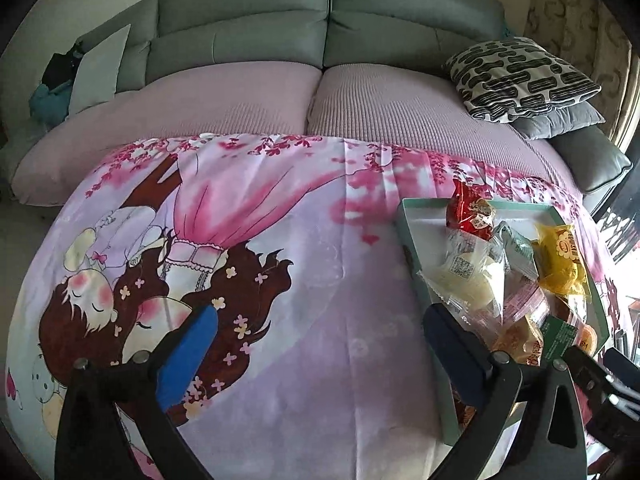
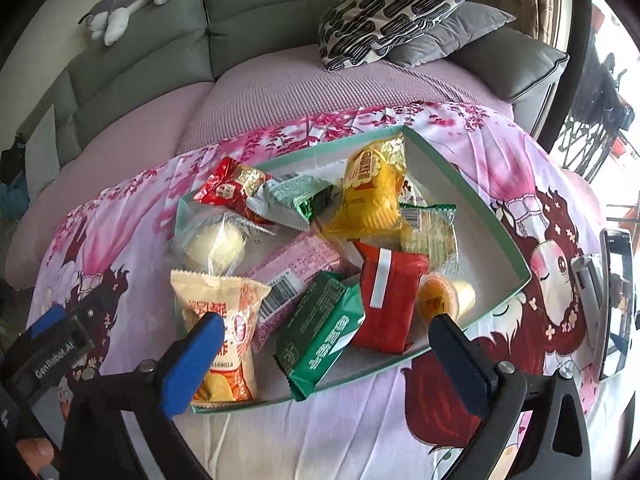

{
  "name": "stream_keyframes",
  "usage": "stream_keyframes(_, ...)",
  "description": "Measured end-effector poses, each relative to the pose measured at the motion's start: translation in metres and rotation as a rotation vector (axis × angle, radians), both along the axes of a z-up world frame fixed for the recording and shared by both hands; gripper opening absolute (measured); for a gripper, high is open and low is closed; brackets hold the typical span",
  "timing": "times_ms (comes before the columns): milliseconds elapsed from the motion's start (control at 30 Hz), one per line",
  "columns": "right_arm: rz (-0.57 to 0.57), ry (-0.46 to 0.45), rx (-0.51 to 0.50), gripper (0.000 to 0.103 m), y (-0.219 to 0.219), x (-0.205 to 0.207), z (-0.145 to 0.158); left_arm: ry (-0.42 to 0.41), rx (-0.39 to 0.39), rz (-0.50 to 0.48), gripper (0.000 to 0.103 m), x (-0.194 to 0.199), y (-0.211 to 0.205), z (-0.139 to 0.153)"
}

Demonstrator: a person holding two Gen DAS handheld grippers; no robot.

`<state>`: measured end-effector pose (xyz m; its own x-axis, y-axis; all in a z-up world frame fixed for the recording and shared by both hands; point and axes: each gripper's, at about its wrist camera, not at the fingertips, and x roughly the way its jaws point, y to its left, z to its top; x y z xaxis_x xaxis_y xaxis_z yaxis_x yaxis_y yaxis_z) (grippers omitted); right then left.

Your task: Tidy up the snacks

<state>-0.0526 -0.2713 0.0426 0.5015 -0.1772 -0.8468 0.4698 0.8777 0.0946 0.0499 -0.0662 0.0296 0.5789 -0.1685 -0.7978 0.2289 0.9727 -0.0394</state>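
Snacks all piled in green box [image 2: 500, 216] on tabletop. L tongs [image 1: 316, 336] & R tongs [image 2: 324, 336] both wide open, empty. Sorting looks done; next prob. pull back.

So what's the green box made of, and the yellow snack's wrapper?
The green box looks like matte cardboard: thin stiff walls, plain white inside. The yellow snack wrapper looks like glossy plastic film, crinkled and partly see-through.

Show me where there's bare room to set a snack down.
Bare cloth lies left of the box, toward the sofa. Inside the box, only the far right corner past the yellow packet is free; elsewhere packets overlap.
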Motion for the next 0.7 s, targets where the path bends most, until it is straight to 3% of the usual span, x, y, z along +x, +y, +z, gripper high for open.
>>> stream_keyframes(267,0.018,-0.014,-0.009,0.103,0.012,-0.005,0.001,-0.047,0.093,0.007,0.102,-0.017,-0.009,0.01)
stream_keyframes(700,0.019,-0.046,-0.013,0.103,0.025,-0.025,0.0,-0.011,0.152,0.061,0.102,-0.046,0.006,-0.003)
